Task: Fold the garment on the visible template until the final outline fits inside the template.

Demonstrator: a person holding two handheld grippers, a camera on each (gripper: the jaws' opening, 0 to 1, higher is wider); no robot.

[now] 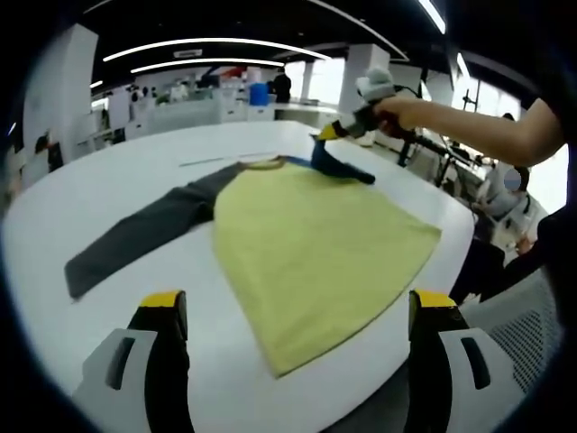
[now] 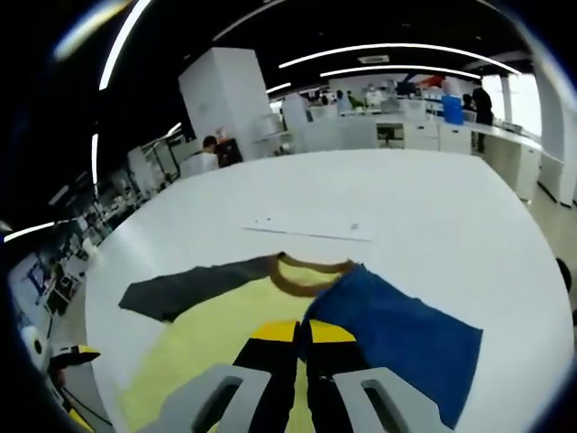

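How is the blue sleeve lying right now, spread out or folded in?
Partly folded in. The right gripper is shut on the blue sleeve, lifting it over the yellow body; the grey sleeve lies spread flat.

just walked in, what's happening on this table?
A person is folding a yellow raglan shirt with dark grey and blue sleeves, spread on a round white table. The right claw is shut on the blue sleeve, bringing it over the yellow body. The left claw hangs open near the hem. The grey sleeve lies outstretched.
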